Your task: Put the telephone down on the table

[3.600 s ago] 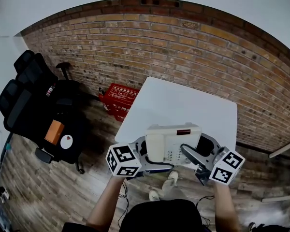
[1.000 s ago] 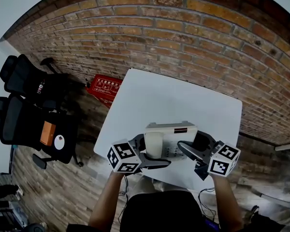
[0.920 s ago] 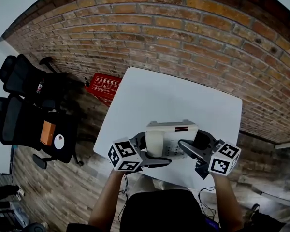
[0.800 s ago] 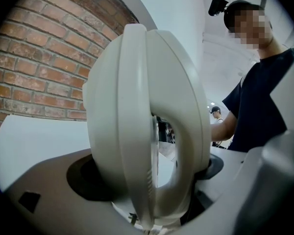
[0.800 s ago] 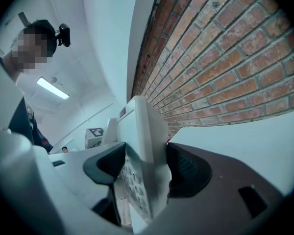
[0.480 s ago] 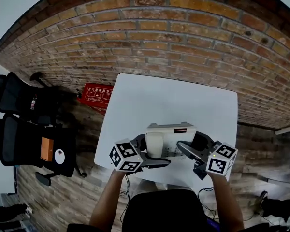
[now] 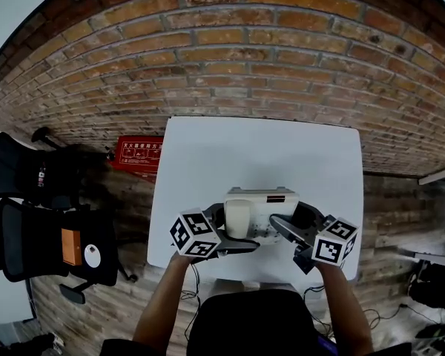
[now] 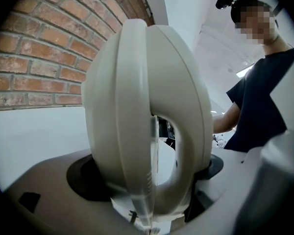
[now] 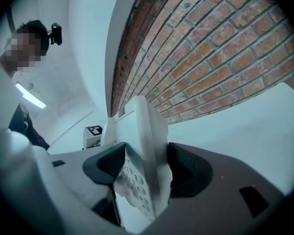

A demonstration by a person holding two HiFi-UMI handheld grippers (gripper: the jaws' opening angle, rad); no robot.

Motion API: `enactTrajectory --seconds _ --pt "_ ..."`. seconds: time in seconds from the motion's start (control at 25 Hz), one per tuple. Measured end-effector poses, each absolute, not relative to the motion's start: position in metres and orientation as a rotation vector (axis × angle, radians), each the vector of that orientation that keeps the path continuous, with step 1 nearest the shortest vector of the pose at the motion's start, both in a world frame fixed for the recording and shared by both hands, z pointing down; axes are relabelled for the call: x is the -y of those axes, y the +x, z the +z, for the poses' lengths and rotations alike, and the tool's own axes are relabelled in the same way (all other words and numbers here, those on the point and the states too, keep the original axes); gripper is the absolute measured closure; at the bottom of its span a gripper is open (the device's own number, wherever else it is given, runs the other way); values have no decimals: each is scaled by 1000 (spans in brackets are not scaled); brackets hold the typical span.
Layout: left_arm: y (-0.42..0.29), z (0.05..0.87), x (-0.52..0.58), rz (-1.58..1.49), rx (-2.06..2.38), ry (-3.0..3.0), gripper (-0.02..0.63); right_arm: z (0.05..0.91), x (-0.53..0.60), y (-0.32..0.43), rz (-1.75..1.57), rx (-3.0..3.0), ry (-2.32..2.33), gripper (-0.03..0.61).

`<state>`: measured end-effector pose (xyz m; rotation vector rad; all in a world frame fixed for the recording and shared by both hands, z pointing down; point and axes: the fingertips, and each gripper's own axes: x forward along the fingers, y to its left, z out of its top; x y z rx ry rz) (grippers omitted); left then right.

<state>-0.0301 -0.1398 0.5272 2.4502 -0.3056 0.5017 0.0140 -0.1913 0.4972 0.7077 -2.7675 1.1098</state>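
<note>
telephone [image 7: 261,208] at near edge of white table [image 7: 245,150], about mid-width; contact with the top not discernible. left gripper [image 7: 230,237] clamped on handset [image 7: 237,217]. right gripper [image 7: 293,225] clamped on the telephone's right side. brick wall [image 7: 230,58] beyond far edge.

My head camera sits high and looks steeply down on the table [image 7: 259,154], with the brick wall [image 7: 230,58] across the top of frame. The camera on the left tool [image 7: 233,231] looks rightward, so close to the telephone [image 8: 147,121] that it fills the picture, with the wall on its left and the person [image 8: 257,106] on its right. The camera on the right tool [image 7: 293,225] faces the opposite way, equally close. All three views share telephone, table and wall.
</note>
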Motion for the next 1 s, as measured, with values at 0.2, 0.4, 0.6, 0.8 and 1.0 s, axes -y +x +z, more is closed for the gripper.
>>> enactTrajectory --seconds 0.2,0.4,0.6,0.8,1.0 --pt "-33 547 147 564 227 2429 132 513 199 13 1125 2726 776 318" --pt "-32 562 156 563 169 2399 132 532 206 16 1182 2696 853 318" --pt "-32 582 158 601 118 2364 132 553 208 19 1239 2646 897 318" --pt "-35 602 158 654 74 2332 132 572 210 17 1279 2599 922 318" --pt "-35 614 163 633 66 2311 132 585 215 17 1298 2567 939 316"
